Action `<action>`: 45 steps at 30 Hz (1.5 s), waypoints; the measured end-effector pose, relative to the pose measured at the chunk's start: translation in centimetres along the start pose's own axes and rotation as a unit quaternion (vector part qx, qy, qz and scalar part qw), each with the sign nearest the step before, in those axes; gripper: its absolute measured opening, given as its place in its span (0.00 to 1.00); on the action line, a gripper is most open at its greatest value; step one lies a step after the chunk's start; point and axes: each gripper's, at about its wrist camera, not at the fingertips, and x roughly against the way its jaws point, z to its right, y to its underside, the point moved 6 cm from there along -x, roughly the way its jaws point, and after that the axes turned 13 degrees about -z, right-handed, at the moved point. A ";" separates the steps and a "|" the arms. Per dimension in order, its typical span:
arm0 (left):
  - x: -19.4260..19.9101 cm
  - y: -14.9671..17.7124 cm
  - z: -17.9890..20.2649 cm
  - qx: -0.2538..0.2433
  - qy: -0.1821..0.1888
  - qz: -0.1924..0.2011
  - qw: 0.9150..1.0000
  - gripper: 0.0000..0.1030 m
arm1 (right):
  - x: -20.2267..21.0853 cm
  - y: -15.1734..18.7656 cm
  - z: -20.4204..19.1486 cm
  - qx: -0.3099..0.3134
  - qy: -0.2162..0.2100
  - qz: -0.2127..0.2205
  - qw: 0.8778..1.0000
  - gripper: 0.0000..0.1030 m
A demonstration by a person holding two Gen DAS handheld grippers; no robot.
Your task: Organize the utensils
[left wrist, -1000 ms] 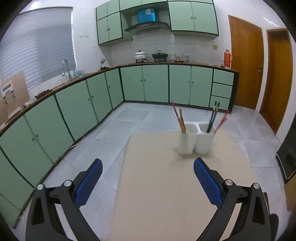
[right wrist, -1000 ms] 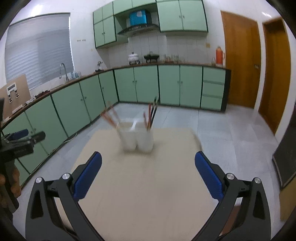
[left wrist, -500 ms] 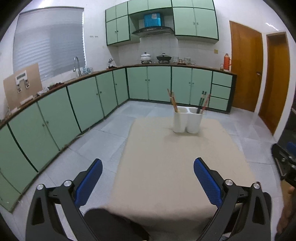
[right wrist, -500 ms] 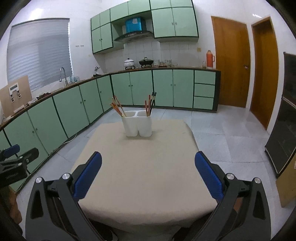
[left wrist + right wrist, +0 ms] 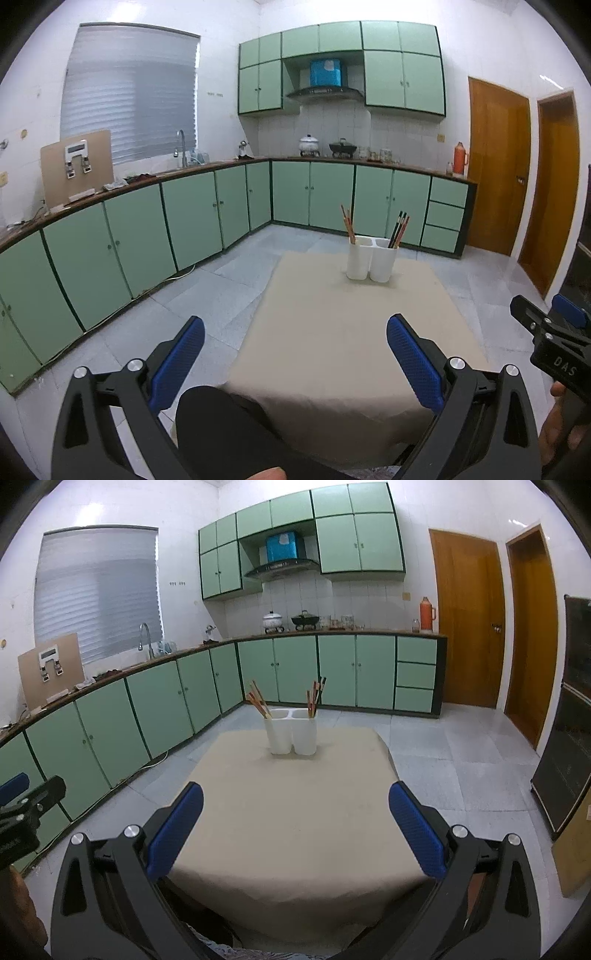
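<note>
- A kitchen with pale green cabinets (image 5: 155,705) runs round two walls; in the middle stands a table (image 5: 295,812) under a plain beige cloth, and the cloth is bare except for one thing at its far end.
- That thing is a white twin-cup holder (image 5: 291,731), two compartments side by side, standing upright near the far edge.
- The chopsticks (image 5: 258,701) in the left cup lean out toward 10 o'clock; the second bunch of chopsticks (image 5: 316,698) in the right cup stands closer to 12, tipped slightly toward 1.
- The right gripper (image 5: 295,830) hangs over the near edge of the table with its blue pads spread wide and nothing between them. From it the holder lies almost dead ahead, at 12 o'clock, well apart.
- The left gripper (image 5: 295,362) is likewise spread and empty, held off the near left corner with a dark-clad knee (image 5: 221,424) below it. From there the holder (image 5: 371,260) sits nearer 1 o'clock, also well apart.
- Neither tool is clearly closer; the right one is squarer to the holder, so I'd guess it has the straighter reach.
- No loose utensil lies on the cloth, and every stick's long axis is near vertical, so any pick would have to close across a shaft from above the rim.
</note>
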 end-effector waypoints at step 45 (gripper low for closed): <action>2.0 0.1 -1.0 0.010 -0.005 0.036 0.999 0.94 | 2.9 0.9 -0.7 -0.006 0.007 0.027 1.000 0.95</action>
